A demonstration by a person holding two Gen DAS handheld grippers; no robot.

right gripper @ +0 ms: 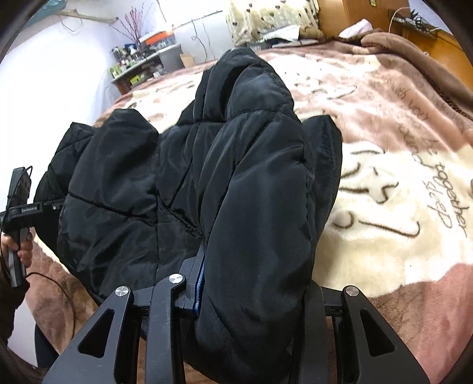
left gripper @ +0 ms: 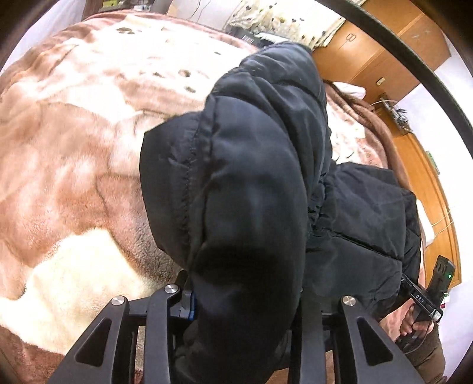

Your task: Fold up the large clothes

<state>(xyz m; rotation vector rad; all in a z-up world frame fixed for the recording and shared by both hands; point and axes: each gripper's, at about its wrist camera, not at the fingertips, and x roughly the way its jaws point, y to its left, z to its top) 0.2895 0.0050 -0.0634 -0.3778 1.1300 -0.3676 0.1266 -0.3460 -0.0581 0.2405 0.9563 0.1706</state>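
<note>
A black quilted puffer jacket [left gripper: 254,183] hangs over a bed with a brown and cream blanket [left gripper: 74,141]. My left gripper [left gripper: 245,298] is shut on a thick padded fold of the jacket, which bulges up between its jaws and hides the fingertips. In the right wrist view the same jacket [right gripper: 183,189] stretches leftward, and my right gripper [right gripper: 254,292] is shut on another padded fold of it. The far end of the jacket trails on the blanket [right gripper: 384,183]. Each view shows the other gripper at its edge, held in a hand [left gripper: 414,322] [right gripper: 23,248].
A spotted cream pillow [left gripper: 283,20] lies at the head of the bed. A wooden wardrobe [left gripper: 381,53] stands beside the bed. A cluttered shelf [right gripper: 142,62] stands against the white wall behind the bed. A cable [right gripper: 59,283] loops off the other gripper.
</note>
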